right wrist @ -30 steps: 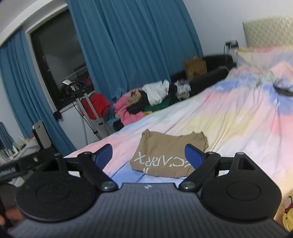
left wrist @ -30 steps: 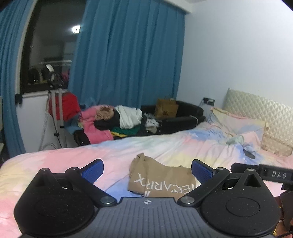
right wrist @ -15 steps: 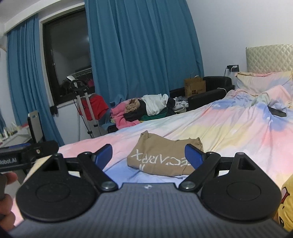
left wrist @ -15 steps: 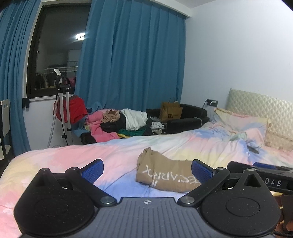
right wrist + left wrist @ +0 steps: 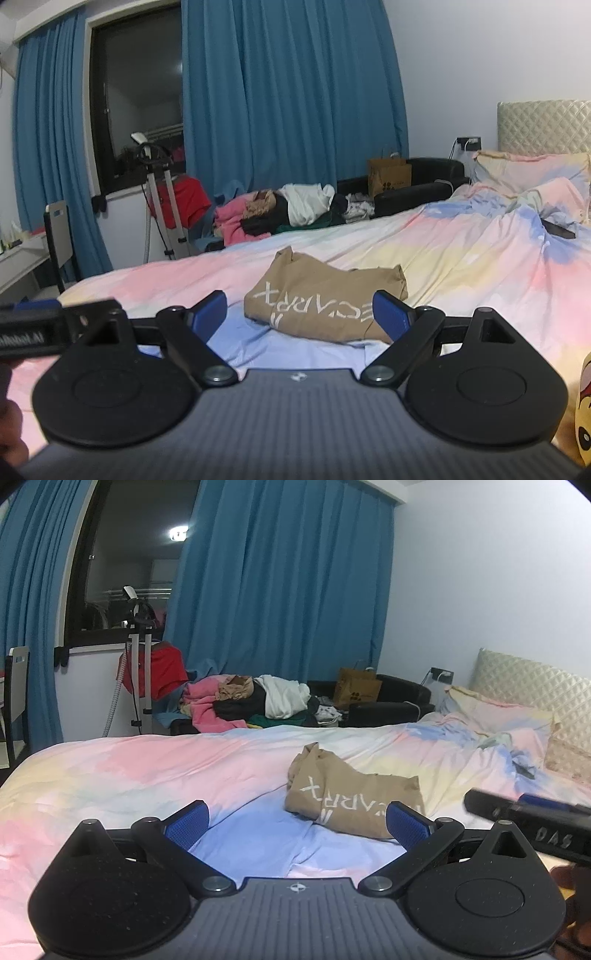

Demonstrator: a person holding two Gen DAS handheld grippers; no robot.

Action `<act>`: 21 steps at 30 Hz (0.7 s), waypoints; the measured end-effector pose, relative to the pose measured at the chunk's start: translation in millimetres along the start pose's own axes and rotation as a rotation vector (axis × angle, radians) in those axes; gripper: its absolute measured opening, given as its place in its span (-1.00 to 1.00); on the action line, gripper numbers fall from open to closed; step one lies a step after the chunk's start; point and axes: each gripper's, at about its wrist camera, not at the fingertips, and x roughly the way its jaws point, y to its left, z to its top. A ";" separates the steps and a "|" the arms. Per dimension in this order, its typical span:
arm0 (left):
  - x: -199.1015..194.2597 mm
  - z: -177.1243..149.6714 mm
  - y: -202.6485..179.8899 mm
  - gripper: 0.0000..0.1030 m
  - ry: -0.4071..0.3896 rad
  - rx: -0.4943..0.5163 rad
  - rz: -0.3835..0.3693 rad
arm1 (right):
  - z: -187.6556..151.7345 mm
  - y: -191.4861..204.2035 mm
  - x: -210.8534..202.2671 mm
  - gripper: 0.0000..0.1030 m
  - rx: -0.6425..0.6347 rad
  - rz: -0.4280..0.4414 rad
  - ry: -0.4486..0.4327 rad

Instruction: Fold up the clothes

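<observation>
Left wrist view: the big bed [image 5: 147, 771] has a pink, yellow and blue sheet. A folded tan shirt [image 5: 351, 797] lies in the middle. The left claw [image 5: 297, 818] and right claw [image 5: 299, 312] are both wide and empty, near the shirt.

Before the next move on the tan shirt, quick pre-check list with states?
1. Left tongs open, empty: ok.
2. Right tongs open, empty: ok.
3. Tan shirt folded, lying on the bedspread, touched by neither tongs: ok.
4. Bedspread around the shirt free of other items: ok.
5. Fold neatness underneath: cannot tell.
6. Next garment within reach: not ok; the clothes pile sits beyond the bed's far edge.
</observation>
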 end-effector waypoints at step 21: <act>-2.5 -3.9 -3.2 0.99 0.001 0.016 0.011 | -7.1 2.7 1.6 0.70 -0.016 -0.028 0.040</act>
